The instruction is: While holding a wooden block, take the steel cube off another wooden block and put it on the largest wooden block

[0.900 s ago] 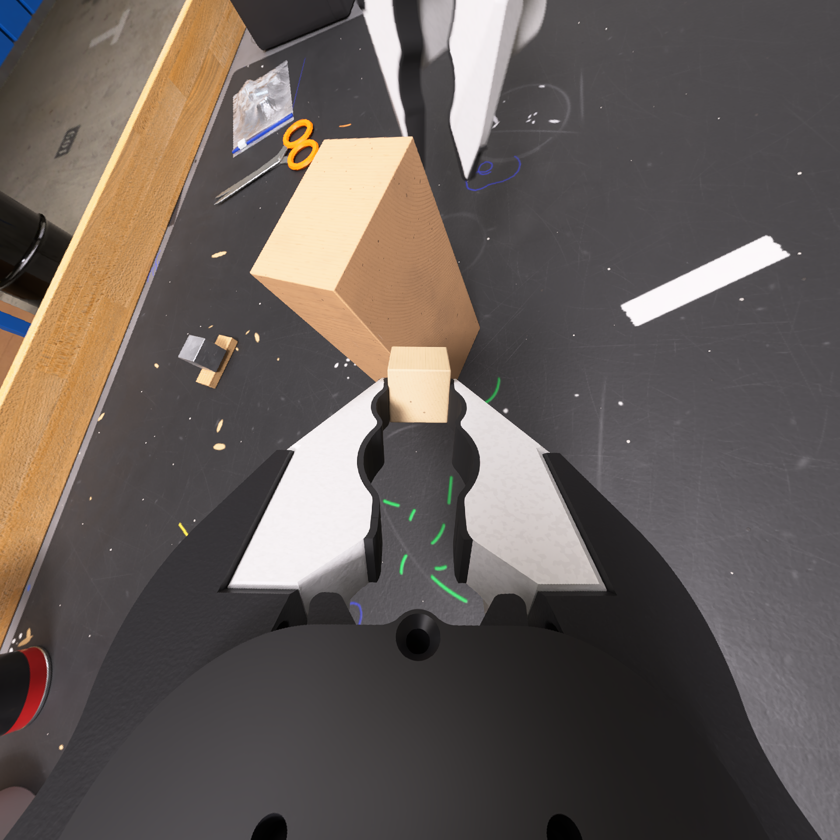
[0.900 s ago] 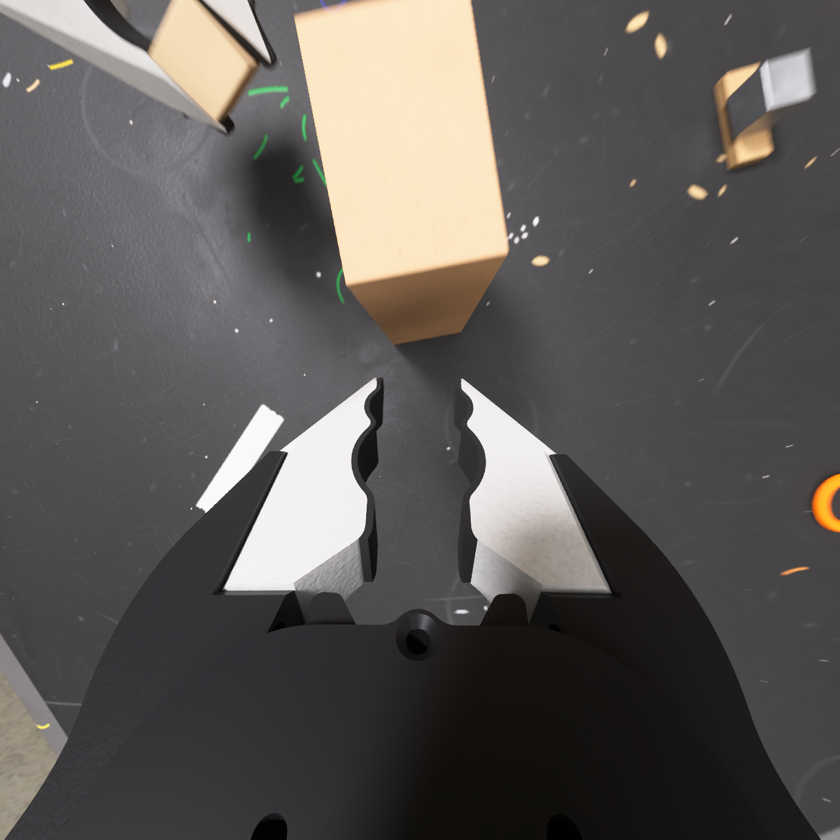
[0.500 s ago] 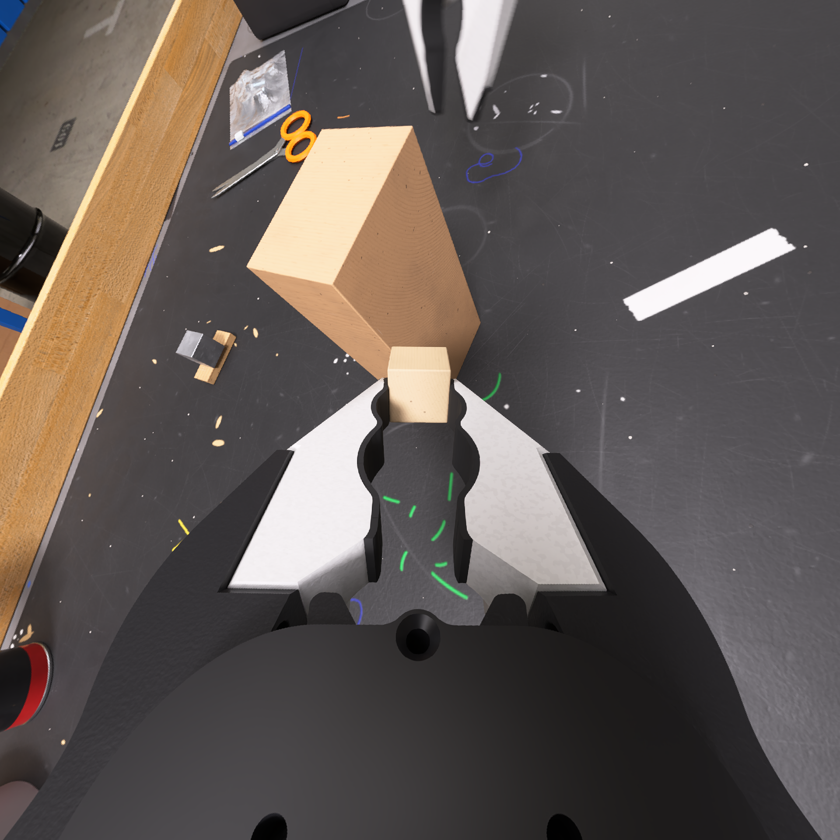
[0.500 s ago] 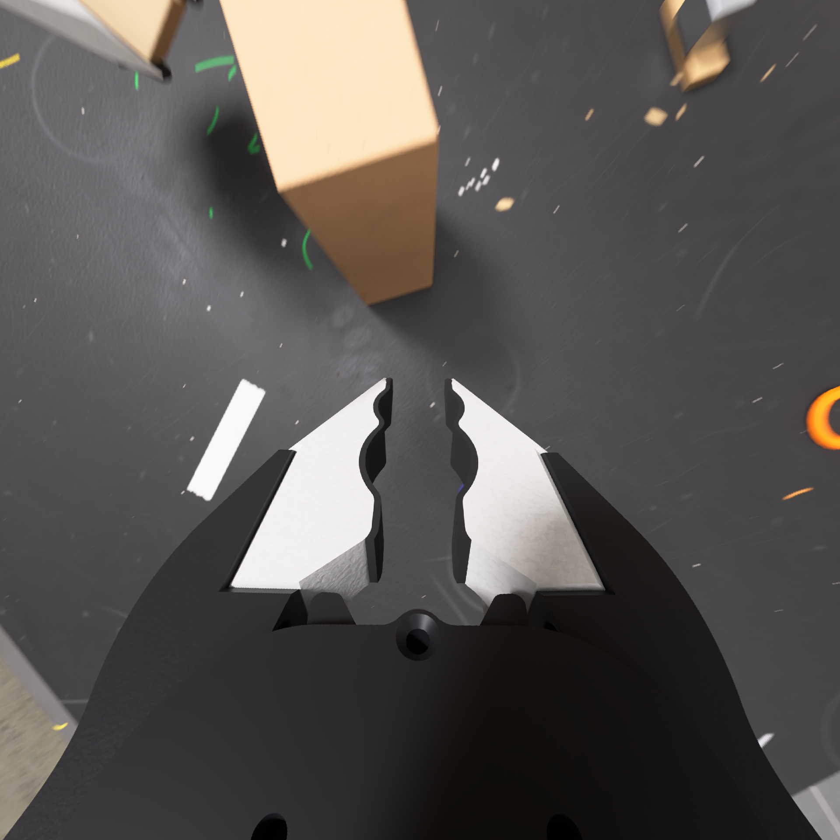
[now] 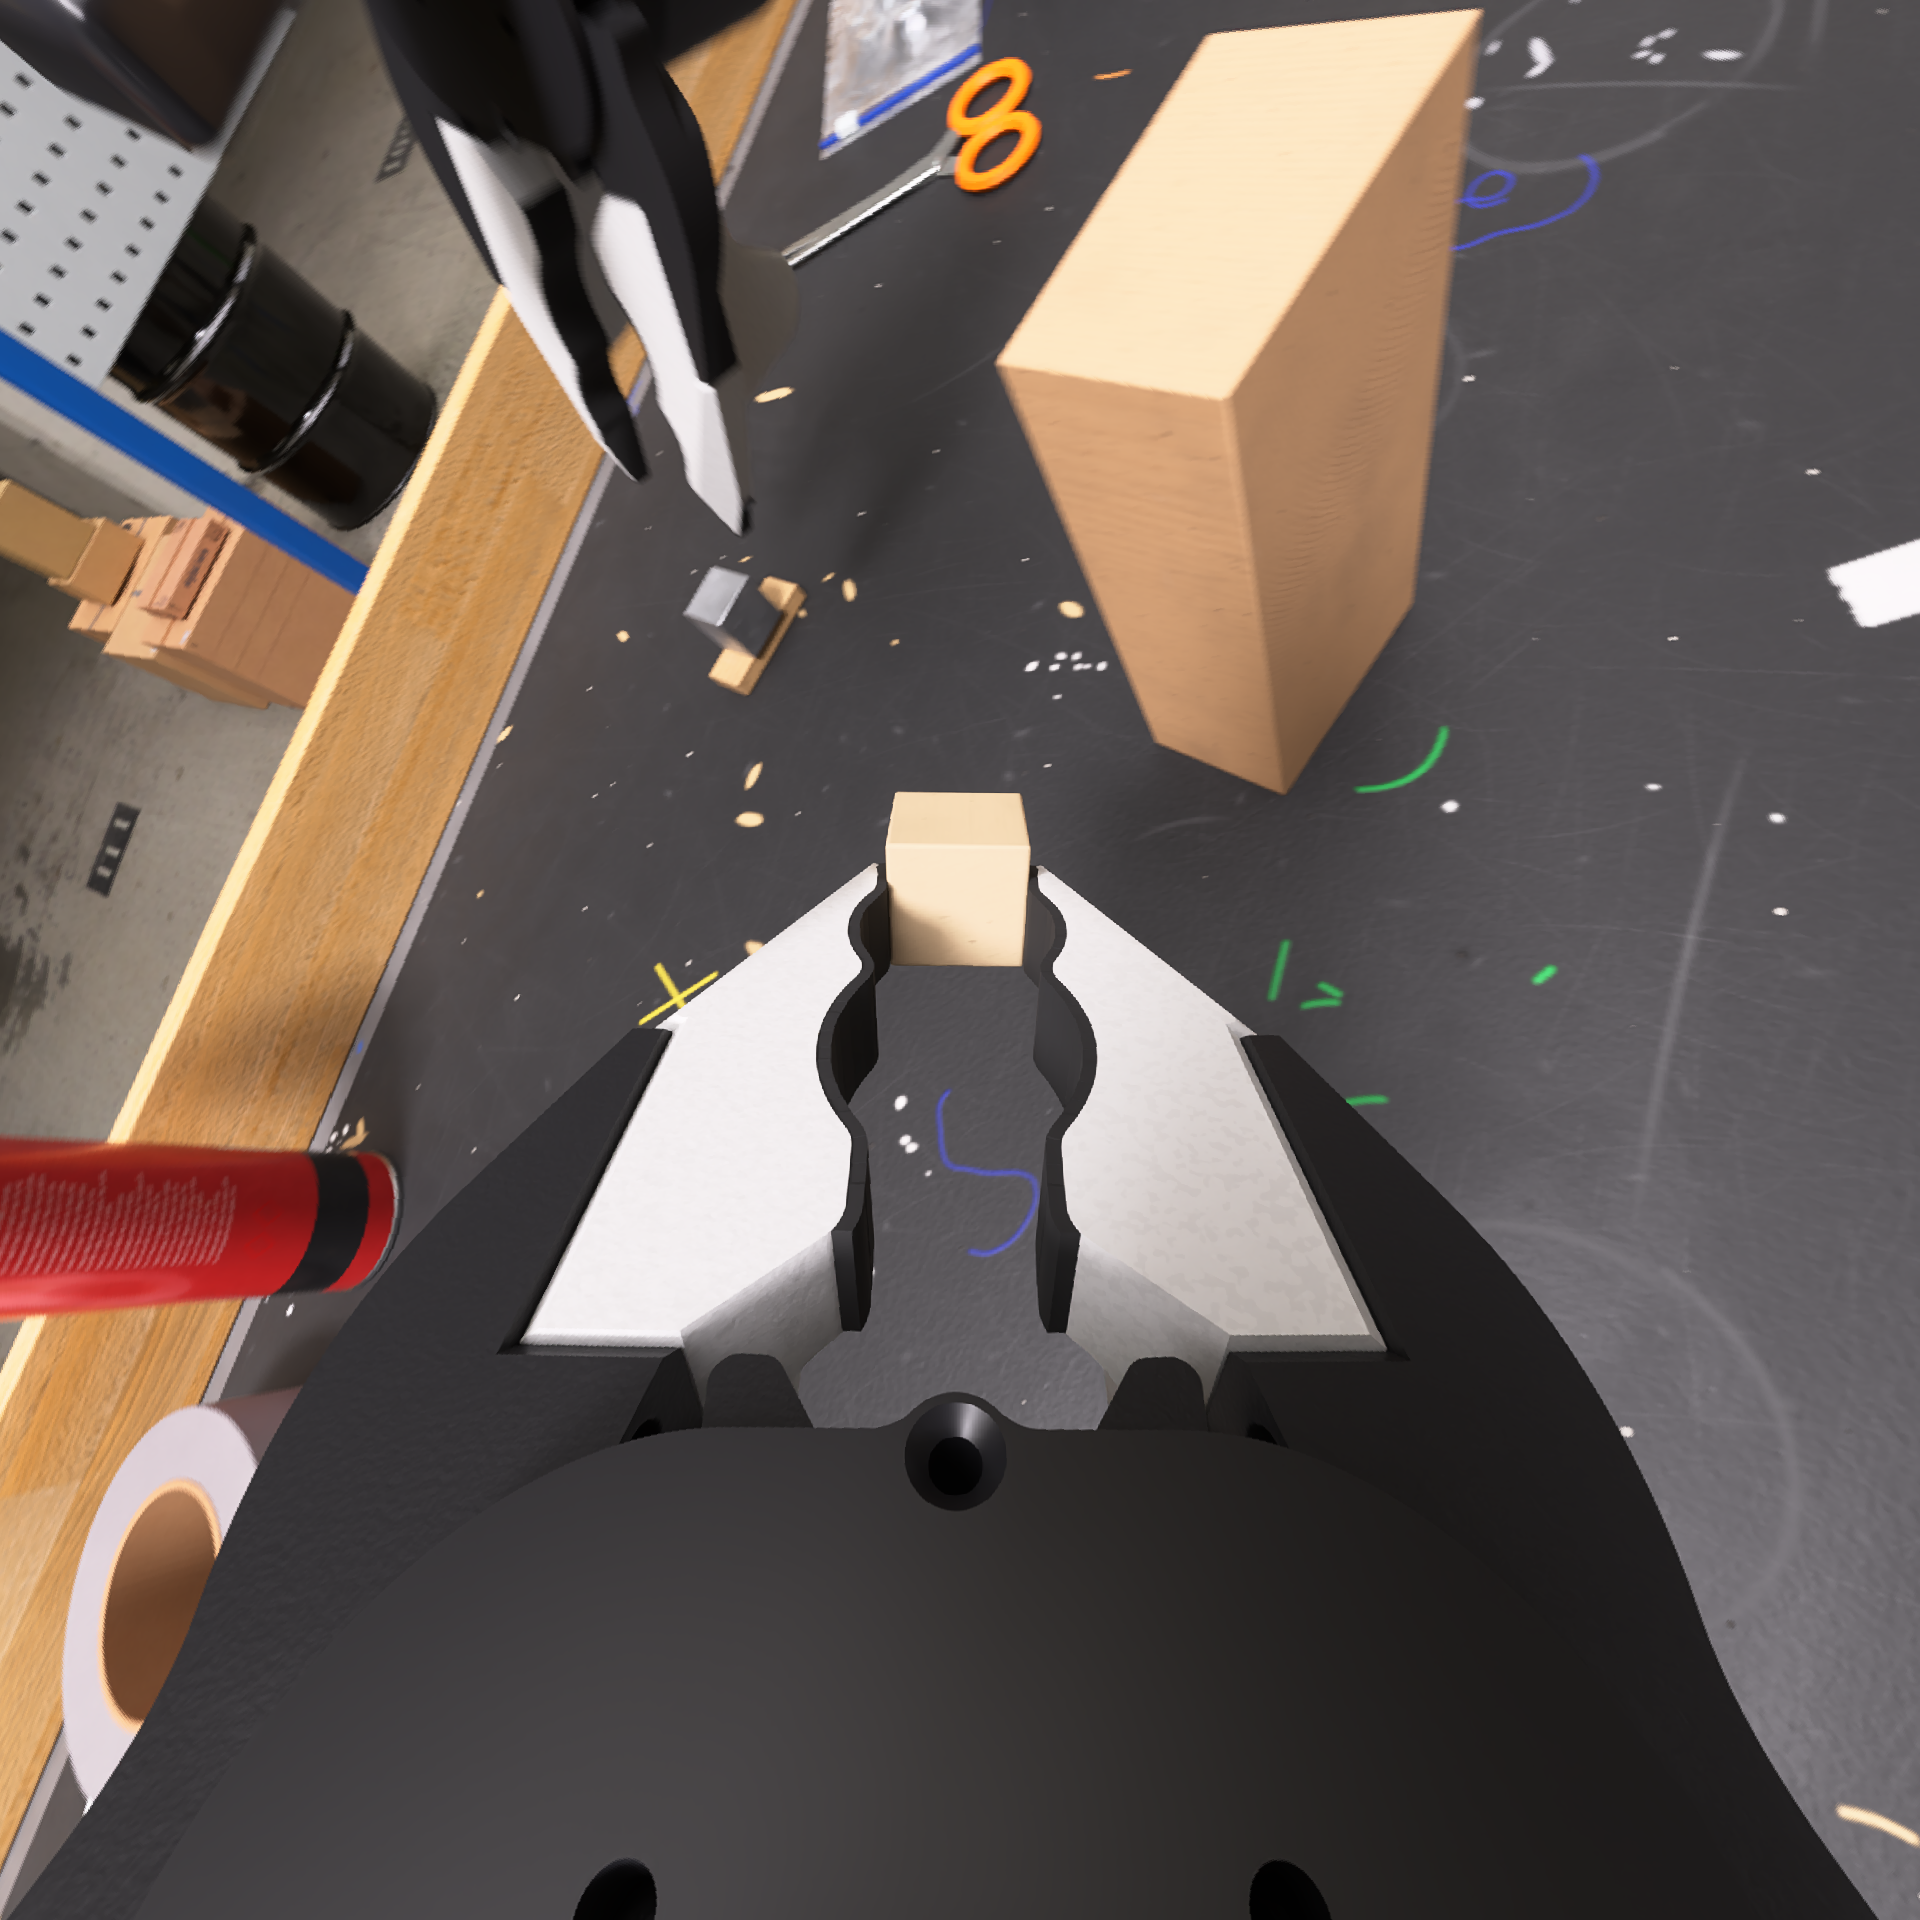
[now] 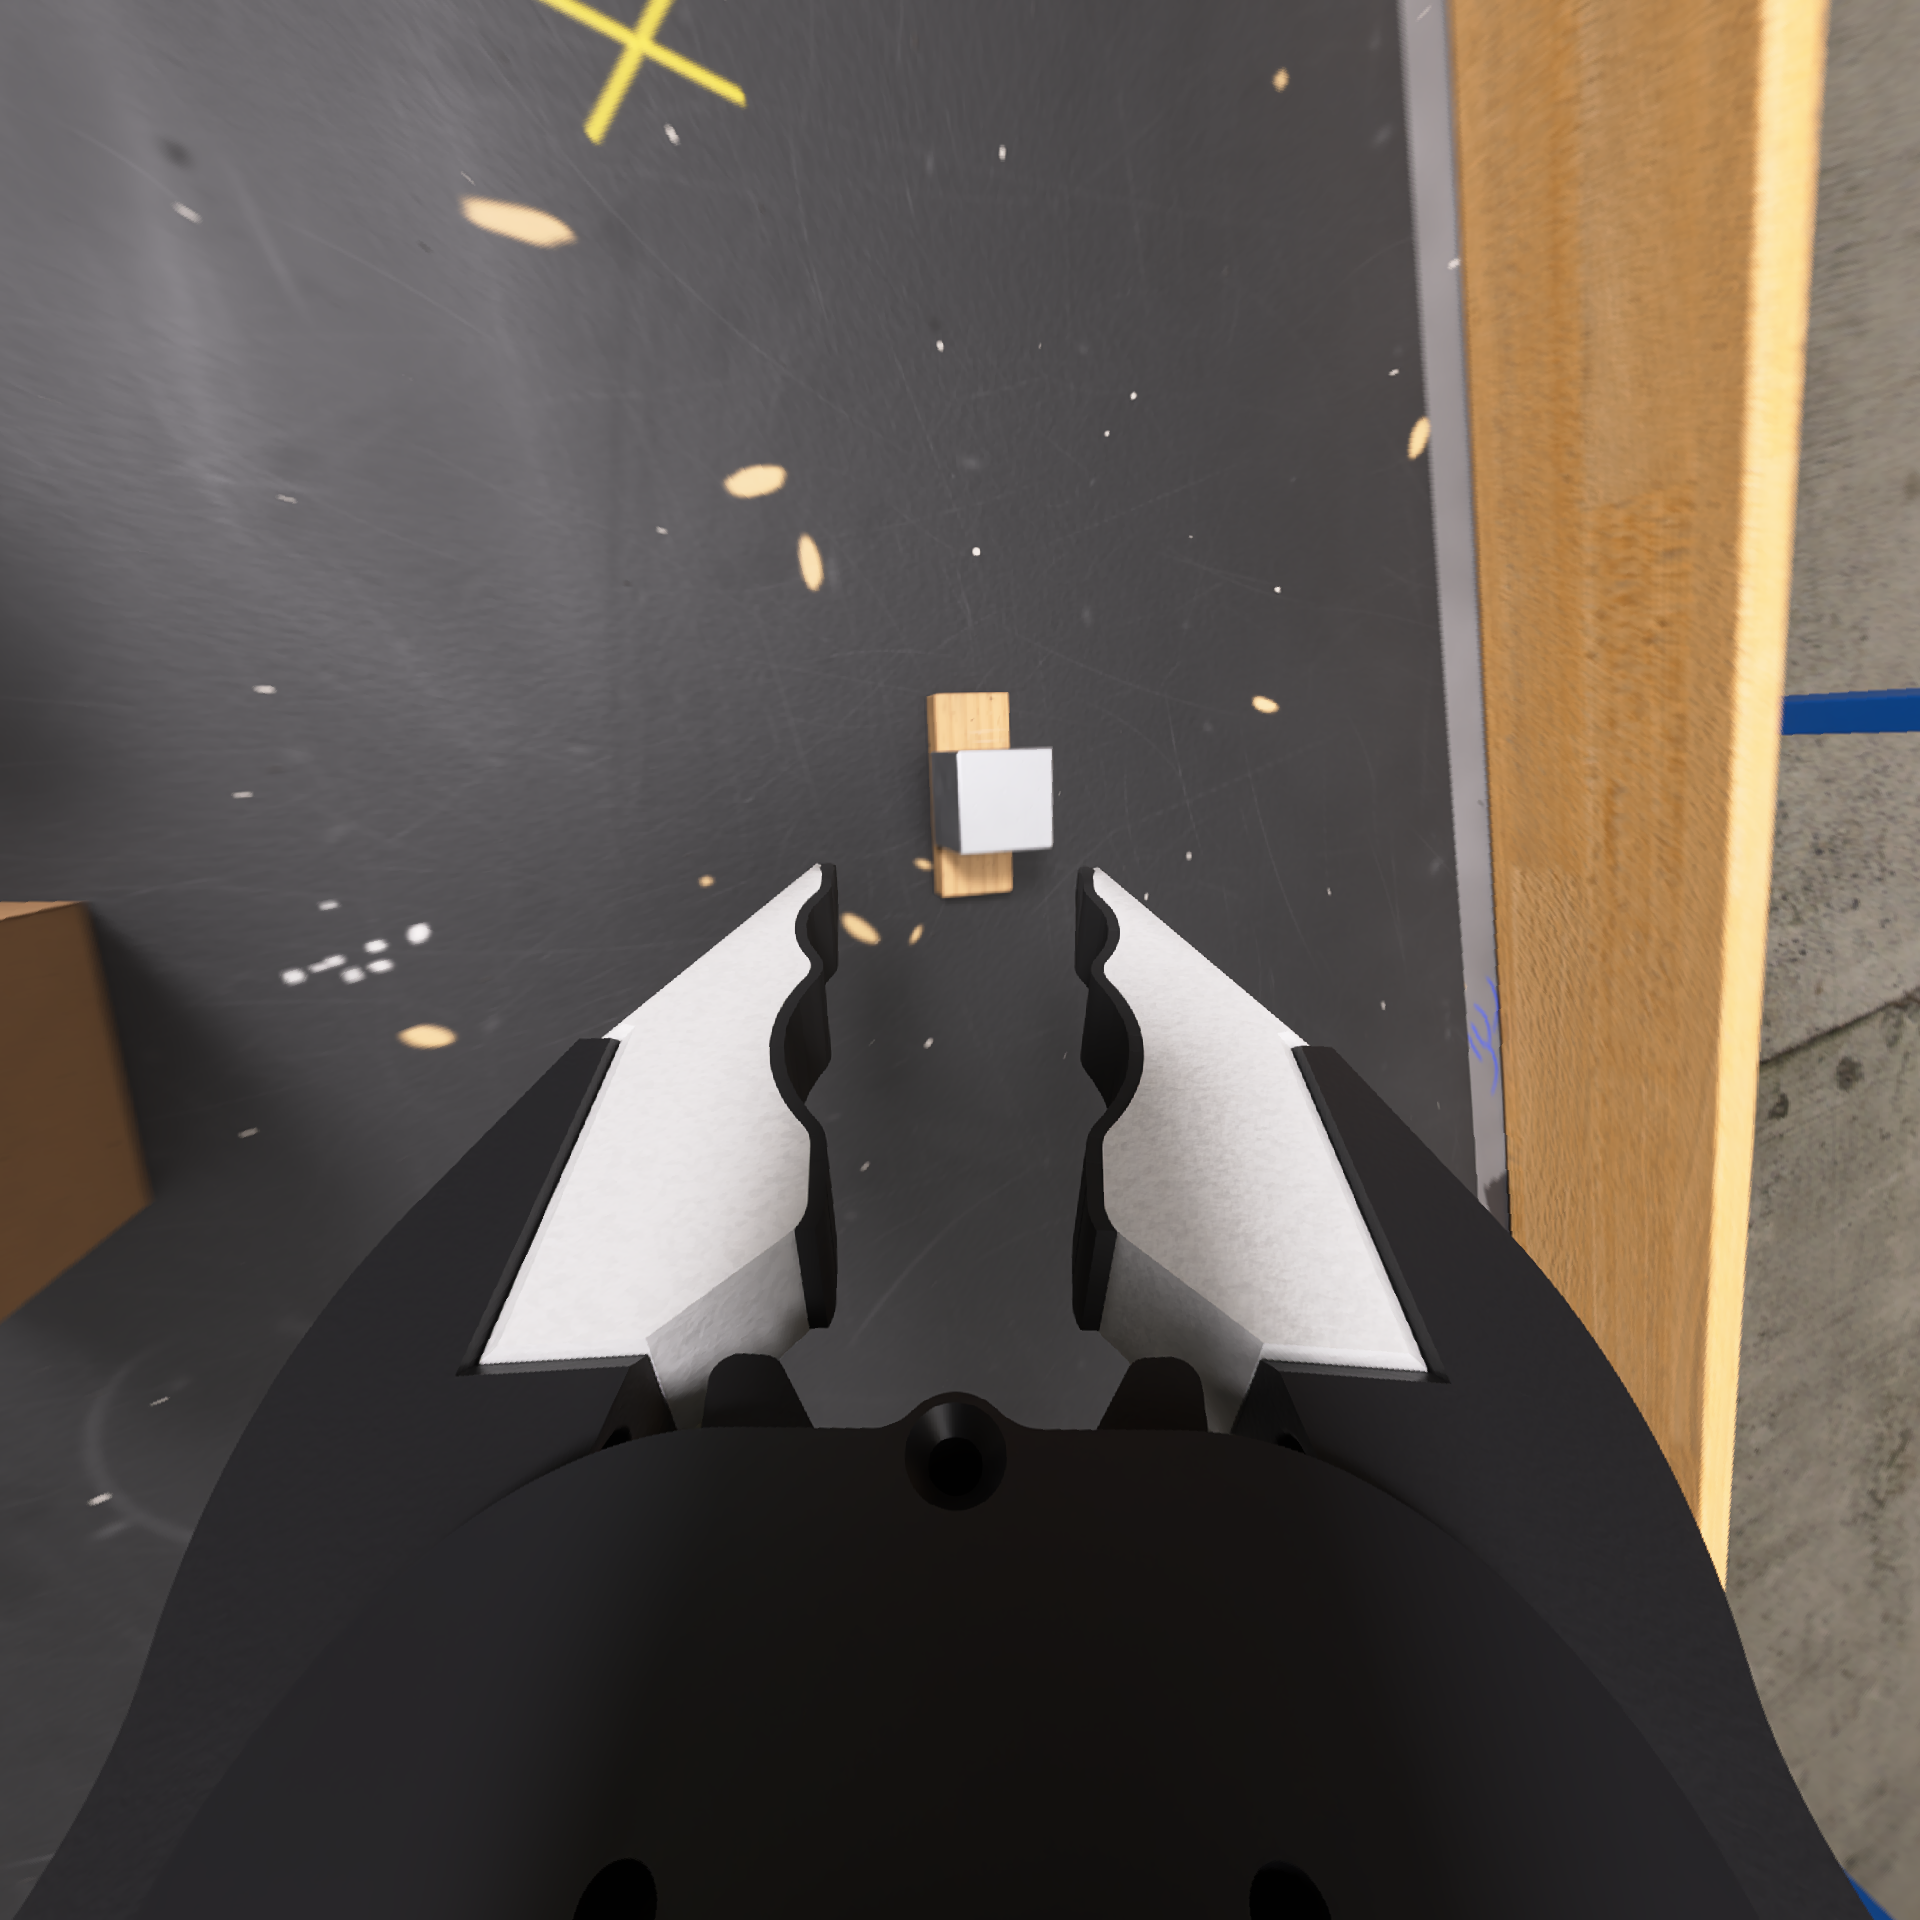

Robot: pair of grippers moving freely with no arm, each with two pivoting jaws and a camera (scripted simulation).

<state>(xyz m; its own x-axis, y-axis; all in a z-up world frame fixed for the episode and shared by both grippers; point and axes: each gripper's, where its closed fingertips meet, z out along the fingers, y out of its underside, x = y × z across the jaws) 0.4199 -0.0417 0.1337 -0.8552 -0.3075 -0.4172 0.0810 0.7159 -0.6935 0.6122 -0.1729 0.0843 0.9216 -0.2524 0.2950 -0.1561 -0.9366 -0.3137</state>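
My left gripper (image 5: 957, 883) is shut on a small pale wooden block (image 5: 957, 878), held above the dark mat. The largest wooden block (image 5: 1262, 416) stands tall at the upper right of the left wrist view; its corner shows in the right wrist view (image 6: 52, 1091). The steel cube (image 6: 1000, 798) sits on a small flat wooden block (image 6: 971, 878), just ahead of my right gripper (image 6: 954, 883), which is open and empty above them. In the left wrist view the steel cube (image 5: 727, 613) rests on the flat block (image 5: 758, 649), with the right gripper (image 5: 675, 457) hovering over it.
The wooden bench edge (image 6: 1621, 623) runs close beside the cube. Orange-handled scissors (image 5: 956, 145) and a plastic bag (image 5: 894, 52) lie at the back. A red can (image 5: 187, 1226) and a tape roll (image 5: 156, 1600) sit at the left. Wood chips litter the mat.
My right gripper has swung from beside the largest block to above the steel cube and opened wider. My left gripper has shifted left, still holding its block.
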